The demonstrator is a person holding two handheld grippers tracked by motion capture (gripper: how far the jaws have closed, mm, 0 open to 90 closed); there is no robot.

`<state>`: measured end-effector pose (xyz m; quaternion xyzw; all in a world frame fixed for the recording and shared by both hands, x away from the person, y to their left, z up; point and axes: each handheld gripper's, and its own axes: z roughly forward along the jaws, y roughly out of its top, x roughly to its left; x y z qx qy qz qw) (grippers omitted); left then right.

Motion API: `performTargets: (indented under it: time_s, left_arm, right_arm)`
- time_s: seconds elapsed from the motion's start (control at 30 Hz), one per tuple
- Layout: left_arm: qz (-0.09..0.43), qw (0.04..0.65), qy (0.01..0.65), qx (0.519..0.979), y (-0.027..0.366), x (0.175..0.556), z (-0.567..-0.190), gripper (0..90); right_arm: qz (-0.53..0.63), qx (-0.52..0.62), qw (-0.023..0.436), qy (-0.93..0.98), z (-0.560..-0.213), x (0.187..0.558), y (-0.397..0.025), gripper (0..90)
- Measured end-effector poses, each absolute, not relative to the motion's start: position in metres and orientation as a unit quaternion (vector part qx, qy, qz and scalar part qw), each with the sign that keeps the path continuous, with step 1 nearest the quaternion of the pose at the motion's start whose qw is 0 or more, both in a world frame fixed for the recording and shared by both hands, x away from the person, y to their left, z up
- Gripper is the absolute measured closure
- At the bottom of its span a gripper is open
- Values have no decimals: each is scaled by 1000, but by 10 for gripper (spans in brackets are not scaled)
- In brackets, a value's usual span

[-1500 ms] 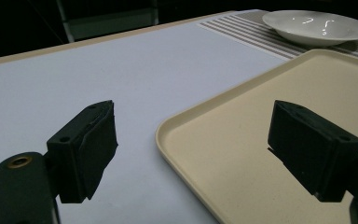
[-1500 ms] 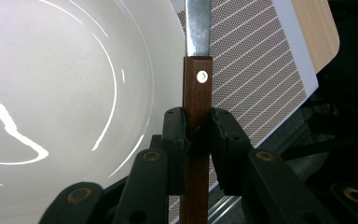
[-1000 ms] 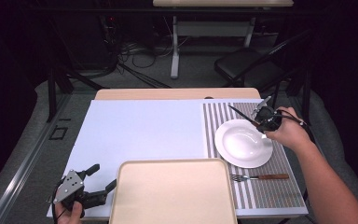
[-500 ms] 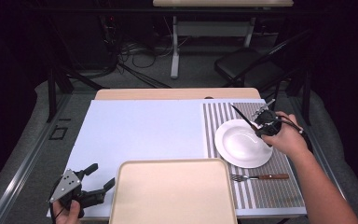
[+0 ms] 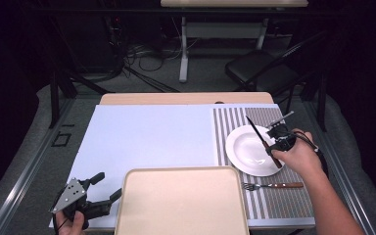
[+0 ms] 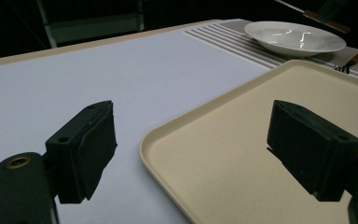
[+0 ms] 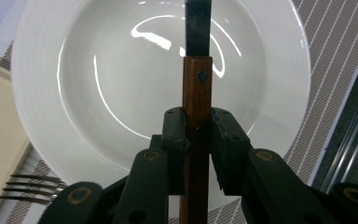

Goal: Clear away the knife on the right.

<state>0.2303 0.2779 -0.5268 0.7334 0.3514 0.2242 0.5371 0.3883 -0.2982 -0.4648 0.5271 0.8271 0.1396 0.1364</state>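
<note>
Right gripper point(image 5: 273, 142) is clamping a knife point(image 5: 260, 138) by its wooden handle – jaws pressed tight on both sides of the handle in the right gripper view point(image 7: 197, 135), dark blade pointing away over the plate point(image 7: 56, 93). Knife is hanging tilted above the white plate point(image 5: 242, 152), which is sitting on the striped mat point(image 5: 293, 200) near the desk's right edge. Fork point(image 5: 273, 185) is lying on the mat just in front of the plate, near the tray's right corner, prongs toward the tray point(image 5: 181, 205). Left gripper point(image 5: 98, 193) is sitting at the desk's front-left corner – jaws spread wide, holding nothing, one jaw over the tray's point(image 6: 242, 154) left rim, the other over the white desk point(image 6: 74, 79) surface.
</note>
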Motion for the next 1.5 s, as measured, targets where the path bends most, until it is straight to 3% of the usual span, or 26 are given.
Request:
performTargets:
  time_s: [0.5,0.93,1.5]
  left_arm:
    - [227,535,346,736,276,228,-525,157]
    - [224,536,342,739,274,228,-525,157]
    - [223,534,343,740,274,228,-525,157]
  right_arm:
    - [167,550,131,807,-462,328,-298,764]
    - [196,557,154,792,-458,275,-293,764]
    - [213,542,104,806,-475,246,-255,764]
